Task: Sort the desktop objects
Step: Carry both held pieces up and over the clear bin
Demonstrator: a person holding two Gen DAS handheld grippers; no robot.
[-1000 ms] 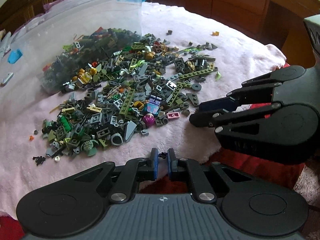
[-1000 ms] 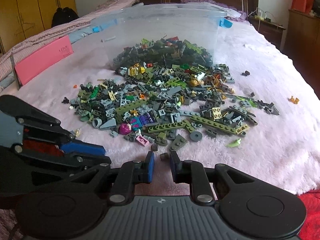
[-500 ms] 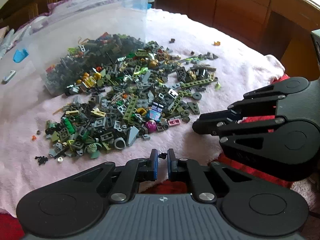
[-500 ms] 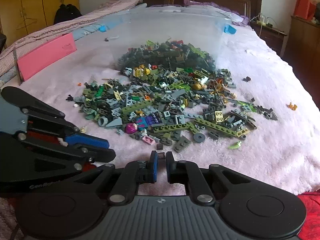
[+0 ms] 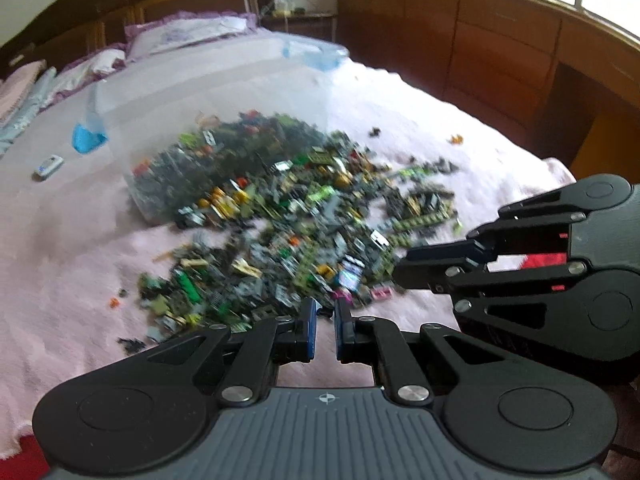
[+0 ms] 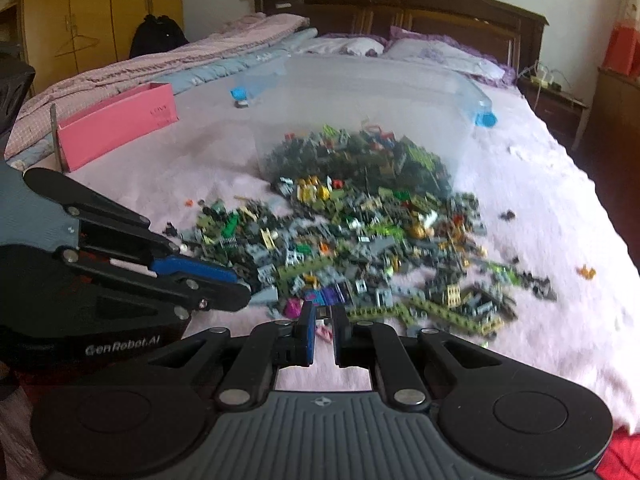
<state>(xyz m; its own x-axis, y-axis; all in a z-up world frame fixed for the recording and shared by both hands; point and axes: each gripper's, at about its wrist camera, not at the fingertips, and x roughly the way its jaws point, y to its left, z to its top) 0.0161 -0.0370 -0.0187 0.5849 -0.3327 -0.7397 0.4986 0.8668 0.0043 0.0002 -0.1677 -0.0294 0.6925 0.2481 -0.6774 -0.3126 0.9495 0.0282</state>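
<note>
On a pink fleecy blanket [image 6: 560,216] spread over a bed lies a broad heap of small toy building bricks [image 6: 360,240], mostly grey, olive and dark green with yellow, orange and purple bits among them. The heap spills out of the mouth of a clear plastic storage bin [image 6: 360,96] lying on its side, blue latch handles at its ends; part of the bricks sits inside it, the rest fans forward toward the cameras. A few strays lie apart on the blanket, among them a small orange piece [image 6: 586,271] off to the right in the right wrist view. A pink cardboard box [image 6: 116,126] stands on the bed to the left of the bin in that view, and pillows [image 6: 440,56] and a dark wooden headboard [image 6: 400,4] lie behind. The left gripper [image 5: 325,312] hovers at the near edge of the heap with its blue-padded jaws nearly closed, a tiny dark piece [image 5: 323,311] pinched at the tips. The right gripper [image 6: 323,314] is just beside it, jaws drawn in to a narrow gap with a small piece [image 6: 322,312] between the pads at the tips; blur hides its kind. Each gripper shows from the side in the other's view, tips near the heap's front edge.
</note>
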